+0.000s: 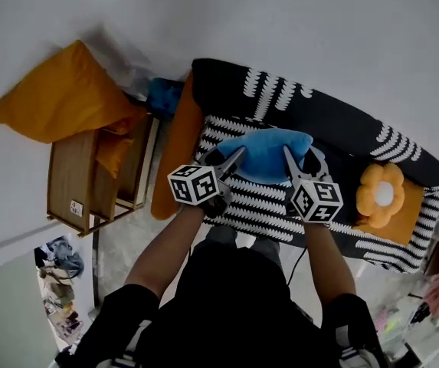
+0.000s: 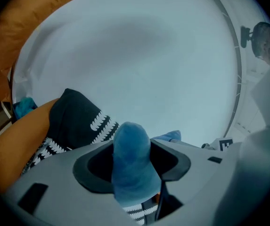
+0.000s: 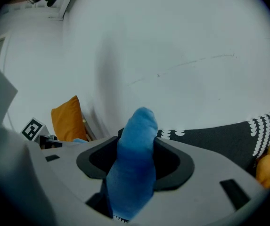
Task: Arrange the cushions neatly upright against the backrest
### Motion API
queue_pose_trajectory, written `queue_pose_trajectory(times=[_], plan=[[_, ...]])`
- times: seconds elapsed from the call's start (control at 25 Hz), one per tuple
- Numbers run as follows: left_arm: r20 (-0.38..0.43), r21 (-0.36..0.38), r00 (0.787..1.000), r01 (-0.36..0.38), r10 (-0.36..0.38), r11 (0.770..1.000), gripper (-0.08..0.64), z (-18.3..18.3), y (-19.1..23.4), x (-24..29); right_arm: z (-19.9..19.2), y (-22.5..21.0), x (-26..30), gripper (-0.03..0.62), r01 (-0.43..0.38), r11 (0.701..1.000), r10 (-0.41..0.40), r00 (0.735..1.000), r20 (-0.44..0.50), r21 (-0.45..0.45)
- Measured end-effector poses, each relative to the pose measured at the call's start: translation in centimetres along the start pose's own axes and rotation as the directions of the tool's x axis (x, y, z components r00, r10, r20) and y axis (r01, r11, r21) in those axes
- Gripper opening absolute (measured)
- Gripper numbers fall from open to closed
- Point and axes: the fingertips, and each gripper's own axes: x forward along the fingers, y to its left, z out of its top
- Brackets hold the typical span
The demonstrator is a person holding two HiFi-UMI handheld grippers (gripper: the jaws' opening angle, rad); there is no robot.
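A blue cushion (image 1: 267, 153) hangs over the black-and-white patterned sofa seat (image 1: 259, 202), held at its two ends. My left gripper (image 1: 233, 159) is shut on the cushion's left end, and a fold of blue cushion (image 2: 131, 166) fills its jaws. My right gripper (image 1: 292, 162) is shut on the right end, where the blue cushion (image 3: 134, 166) bulges between its jaws. The dark backrest (image 1: 311, 106) with white fern marks runs behind the cushion. An orange flower-shaped cushion (image 1: 381, 192) lies on the seat at the right, on an orange square cushion (image 1: 407, 218).
A long orange cushion (image 1: 176, 153) leans on the sofa's left end. Left of the sofa a wooden shelf unit (image 1: 89, 176) carries a big orange pillow (image 1: 62, 96). A white wall (image 1: 296, 21) stands behind the sofa. Clutter lies on the floor at the lower left and right.
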Motion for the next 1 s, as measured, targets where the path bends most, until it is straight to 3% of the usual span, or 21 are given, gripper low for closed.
queue_pose_trajectory(times=[0.52,0.72,1.0], plan=[[-0.142,-0.009,0.989,0.033,-0.034,0.999,0.229,-1.6,10.4,6.4,-5.0,-1.8,8.4,0.236,0.129,0.992,-0.13,0.988,-0.079,-0.011],[-0.186,-0.012,0.982,0.006,-0.008,1.0,0.232,-3.2,14.1,8.3,-7.8,-2.8,11.0,0.235,0.148,0.989,-0.147,0.979,-0.14,-0.007],[-0.168,-0.114,0.983,-0.092,0.072,0.989,0.261,-2.7,19.1,8.4,-8.2,-1.6,14.9,0.229,0.095,0.995,-0.097,0.982,-0.159,-0.016]])
